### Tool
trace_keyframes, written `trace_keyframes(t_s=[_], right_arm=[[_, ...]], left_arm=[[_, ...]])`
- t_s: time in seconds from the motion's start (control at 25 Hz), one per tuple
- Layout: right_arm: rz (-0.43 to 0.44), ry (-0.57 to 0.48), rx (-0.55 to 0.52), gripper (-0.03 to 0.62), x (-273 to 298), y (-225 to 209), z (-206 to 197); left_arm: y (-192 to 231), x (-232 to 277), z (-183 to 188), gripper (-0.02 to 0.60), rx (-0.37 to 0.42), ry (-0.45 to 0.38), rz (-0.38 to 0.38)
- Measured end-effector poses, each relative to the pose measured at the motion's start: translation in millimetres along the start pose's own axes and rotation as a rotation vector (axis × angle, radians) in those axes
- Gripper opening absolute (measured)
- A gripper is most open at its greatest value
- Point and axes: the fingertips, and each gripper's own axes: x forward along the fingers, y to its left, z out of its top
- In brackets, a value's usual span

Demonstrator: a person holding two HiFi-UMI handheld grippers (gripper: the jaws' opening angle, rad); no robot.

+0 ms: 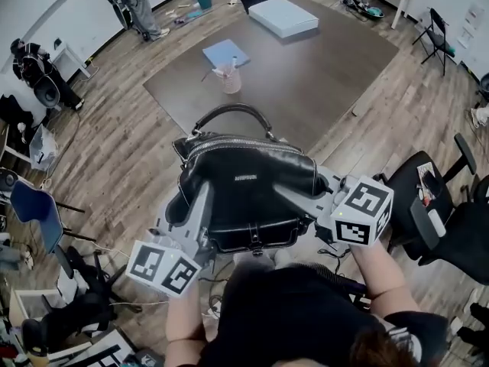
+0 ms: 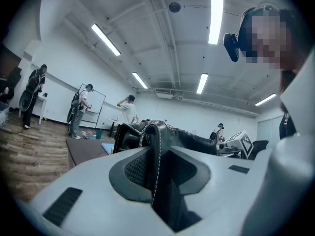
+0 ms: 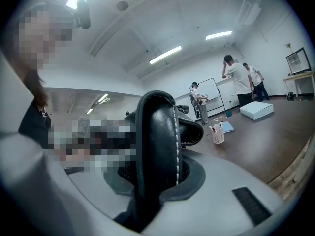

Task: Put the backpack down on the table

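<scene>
We hold the black leather backpack (image 1: 244, 186) in the air between our two grippers, in front of our body. It is upright, with its top handle (image 1: 233, 113) pointing away from us toward the table (image 1: 321, 82).

The left gripper (image 1: 200, 201) is closed on the left side of the bag. In the left gripper view, a stitched leather edge of the backpack (image 2: 156, 151) stands between the two jaws, and the dark pads press on it from both sides. The jaws are not fully together, because the thick leather fills the gap between them. The right gripper (image 1: 296, 199) does the same on the right side. In the right gripper view, a rounded fold of the backpack (image 3: 157, 132) sits between the pads and is pinched there.

So the first part of the task is done: the bag is gripped at both sides and carried. The second part is not yet done. In the head view the backpack hangs over the wooden floor (image 1: 130, 167), near the closest corner of the brown table but not above its surface, and nothing of the bag touches the table.

On the table we see a white box (image 1: 283, 15), a blue folder (image 1: 225, 52) and a pen cup (image 1: 231, 79), all at its far part. The near part is bare, so we judge there is enough place for the bag. What is left is to bring the backpack over the table, lower it until its bottom rests there, and then open both grippers.
</scene>
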Motion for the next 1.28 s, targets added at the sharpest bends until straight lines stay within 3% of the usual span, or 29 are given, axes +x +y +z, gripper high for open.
trace_keyframes(t_s=[0.72, 1.04, 1.28], right_arm=[[-0.306, -0.117, 0.022, 0.101, 95, -91, 77], [-0.456, -0.188, 0.092, 0.101, 98, -134, 77], [-0.526, -0.207, 0.101, 0.101, 76, -169, 76]], left_arm=[[115, 127, 70, 0.106, 0.020, -0.003, -0.352], [125, 189, 67, 0.106, 0.045, 0.037, -0.488], [110, 234, 57, 0.106, 0.055, 0.056, -0.526]])
